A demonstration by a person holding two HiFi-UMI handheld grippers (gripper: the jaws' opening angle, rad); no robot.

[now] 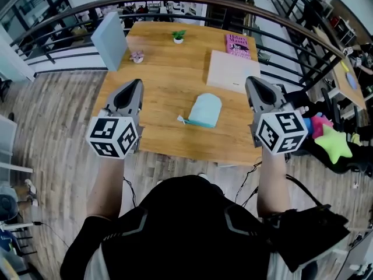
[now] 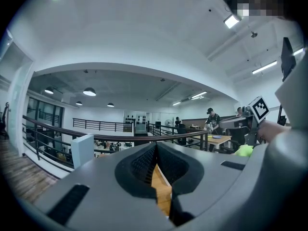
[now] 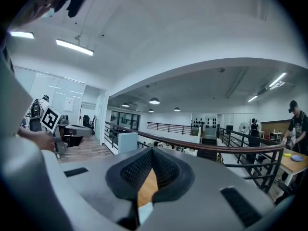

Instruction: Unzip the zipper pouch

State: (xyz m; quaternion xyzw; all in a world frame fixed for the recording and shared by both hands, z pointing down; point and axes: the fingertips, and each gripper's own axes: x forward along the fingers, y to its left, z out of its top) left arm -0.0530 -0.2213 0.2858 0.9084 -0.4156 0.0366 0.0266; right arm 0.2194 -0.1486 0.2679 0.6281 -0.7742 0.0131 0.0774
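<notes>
L gripper, R gripper closed, pouch between

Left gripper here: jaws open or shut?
Shut. The left gripper shows jaws meeting at their tips in its own view, nothing held; only the wooden table shows behind them.

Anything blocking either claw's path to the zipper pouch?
Nothing visible. The zipper pouch lies alone on the bare table between the left claw and right claw, both shut and empty. The white pad and pink book sit farther back.
</notes>
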